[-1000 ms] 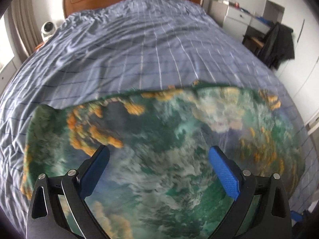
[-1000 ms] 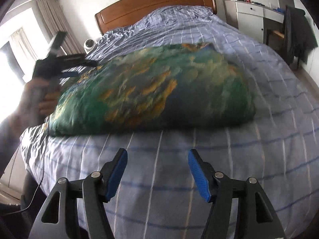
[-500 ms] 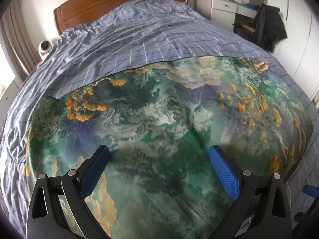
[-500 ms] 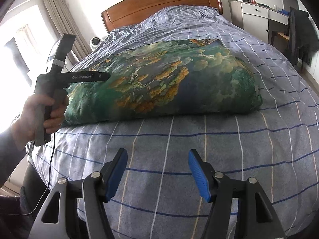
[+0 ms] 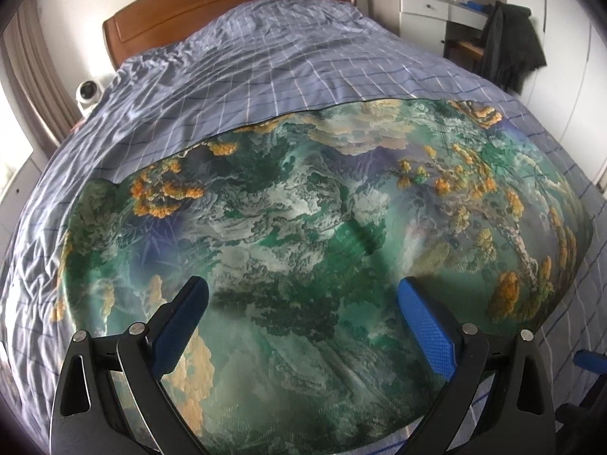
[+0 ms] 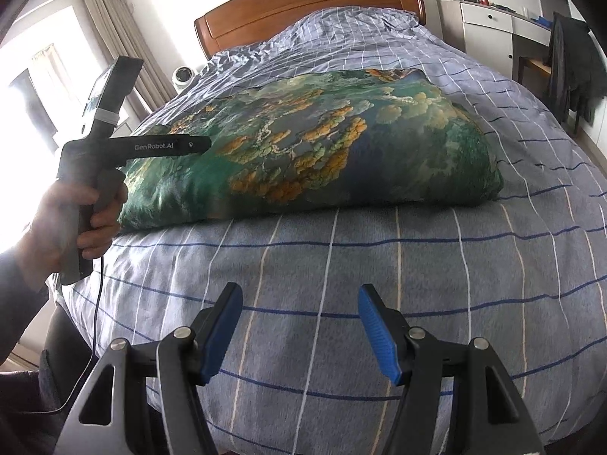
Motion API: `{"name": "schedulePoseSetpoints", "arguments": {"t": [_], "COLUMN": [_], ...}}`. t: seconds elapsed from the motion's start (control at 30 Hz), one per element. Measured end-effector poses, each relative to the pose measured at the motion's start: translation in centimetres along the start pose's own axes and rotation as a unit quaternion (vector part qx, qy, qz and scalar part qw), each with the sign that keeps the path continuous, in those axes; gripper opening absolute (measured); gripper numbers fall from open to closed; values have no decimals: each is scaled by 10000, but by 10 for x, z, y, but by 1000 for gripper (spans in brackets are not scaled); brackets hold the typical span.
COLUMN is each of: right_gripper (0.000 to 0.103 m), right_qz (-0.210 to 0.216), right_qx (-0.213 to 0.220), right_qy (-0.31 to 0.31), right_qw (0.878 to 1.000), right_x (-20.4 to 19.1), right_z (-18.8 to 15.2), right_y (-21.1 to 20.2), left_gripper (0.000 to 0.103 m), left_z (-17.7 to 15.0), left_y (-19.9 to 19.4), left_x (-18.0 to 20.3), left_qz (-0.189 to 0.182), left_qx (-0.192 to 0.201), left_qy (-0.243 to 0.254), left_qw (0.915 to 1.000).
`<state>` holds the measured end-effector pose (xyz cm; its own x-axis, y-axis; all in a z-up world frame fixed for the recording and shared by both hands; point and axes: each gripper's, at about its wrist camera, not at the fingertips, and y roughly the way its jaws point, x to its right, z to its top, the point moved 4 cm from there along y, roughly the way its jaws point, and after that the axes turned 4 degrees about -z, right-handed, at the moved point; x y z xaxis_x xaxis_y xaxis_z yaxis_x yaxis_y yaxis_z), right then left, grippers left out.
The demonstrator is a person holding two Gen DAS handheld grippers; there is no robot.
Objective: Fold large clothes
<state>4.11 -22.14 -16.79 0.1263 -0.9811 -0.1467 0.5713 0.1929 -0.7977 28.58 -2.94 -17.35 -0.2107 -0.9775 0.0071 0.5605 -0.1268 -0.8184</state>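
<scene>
Garment (image 5: 322,235): a large green cloth printed with orange and white cloud-like patches lies folded on the bed (image 5: 265,68), which is covered in a blue checked sheet. In the left wrist view the cloth fills the middle and lower frame. In the right wrist view it sits across the centre (image 6: 311,144), with bare sheet below it.

The left gripper (image 5: 303,318) hangs over the near part of the cloth. Its two blue fingers (image 5: 426,326) are spread wide, with nothing between them; whether the tips touch the fabric cannot be told. In the right wrist view the same gripper appears at the left of the frame (image 6: 170,146), held in a hand (image 6: 87,216), its dark body reaching over the cloth's left end.

The right gripper (image 6: 299,326) is at the bottom of its frame over the sheet, well short of the cloth's near edge. Its blue fingers (image 6: 224,333) are also parted wide and grasp nothing.

A wooden headboard (image 6: 311,3) stands at the top of the frame.
</scene>
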Motion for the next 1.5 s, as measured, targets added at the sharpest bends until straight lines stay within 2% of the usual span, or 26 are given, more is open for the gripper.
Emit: {"name": "schedulePoseSetpoints", "arguments": {"t": [0.13,0.23,0.27,0.33,0.37,0.43,0.53,0.63,0.7,0.77,0.8,0.87,0.9,0.97,1.03,1.2,1.27,1.33,1.5], "right_gripper": [64,65,68,87,88,89,89,92,94,82,62,50,45,41,40,40,40,40,39], "right_qz": [-41,-304,-377,-361,-272,-5,354,437,582,654,541,509,485,325,175,-43,-208,-337,-528], "right_qx": [-25,81,134,276,316,261,301,316,332,403,453,649,739,954,1263,1880,2057,2173,2347], "right_qy": [73,284,423,959,1215,1861,2689,3049,3412,3618,3642,3620,3510,3109,2584,1324,663,133,-1377], "right_qw": [10000,9991,9983,9944,9917,9822,9620,9509,9376,9291,9287,9285,9322,9451,9576,9732,9761,9754,9608], "right_x": [5,26,36,64,76,103,137,152,158,160,161,161,157,143,121,58,27,3,-71], "right_z": [-1,9,15,30,36,48,62,72,74,75,75,73,74,80,90,120,128,133,124], "right_y": [0,-4,-5,-7,-6,5,27,48,61,66,64,55,49,32,9,-41,-56,-64,-74], "left_gripper": [100,100,100,100,100,100,101,101,101,100,100,100,100,100,100,100,100,100,100], "left_z": [-13,-27,-29,-35,-38,-44,-48,-51,-51,-48,-43,-25,-15,13,41,89,99,104,102], "left_y": [-13,-31,-35,-40,-39,-30,-15,-12,-17,-29,-36,-53,-62,-82,-99,-123,-126,-125,-125], "left_x": [4,19,26,43,53,70,81,83,82,76,72,63,60,60,70,112,125,129,107], "left_qz": [-201,-747,-842,-979,-1000,-1004,-862,-791,-863,-1029,-1131,-1313,-1377,-1541,-1766,-2433,-2573,-2552,-2304], "left_qx": [-9,95,132,214,213,120,-33,-79,-122,-149,-140,-25,46,216,272,-18,-194,-345,-522], "left_qy": [28,265,383,753,947,1277,1434,1507,1518,1422,1340,1125,1052,948,967,1189,1309,1380,1098], "left_qw": [9998,9968,9956,9921,9902,9866,9859,9854,9846,9844,9844,9849,9849,9833,9791,9626,9572,9564,9655]}}
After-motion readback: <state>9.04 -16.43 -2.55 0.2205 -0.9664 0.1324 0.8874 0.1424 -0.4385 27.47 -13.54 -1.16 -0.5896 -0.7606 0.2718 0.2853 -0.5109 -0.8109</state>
